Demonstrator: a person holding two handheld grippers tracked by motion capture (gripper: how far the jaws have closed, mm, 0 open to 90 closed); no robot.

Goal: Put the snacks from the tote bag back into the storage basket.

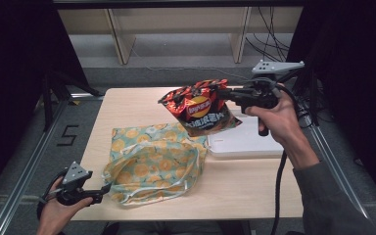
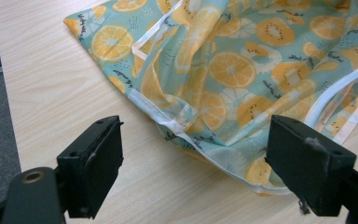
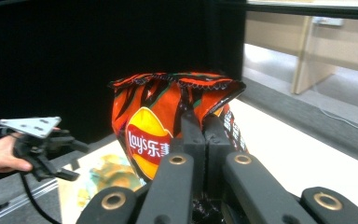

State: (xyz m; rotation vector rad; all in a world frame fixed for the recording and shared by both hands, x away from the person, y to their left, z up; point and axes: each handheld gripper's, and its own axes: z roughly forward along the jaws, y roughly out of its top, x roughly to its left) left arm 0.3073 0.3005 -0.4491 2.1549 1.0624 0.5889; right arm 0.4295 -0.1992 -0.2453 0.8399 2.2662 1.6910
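Right tongs [image 3: 200, 135] clamp the chip bag [image 1: 200, 107], holding it above the tabletop [image 1: 245, 186]; left tongs [image 2: 193, 172] gape open at the fruit-print bag's [image 2: 233, 70] edge

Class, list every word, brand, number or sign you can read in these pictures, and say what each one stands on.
"Lay's" with Chinese characters "乐事": on the chip bag clamped in the right gripper.
"5": marked on the floor left of the table.
Other print on the chip bag: too small and blurred to read.
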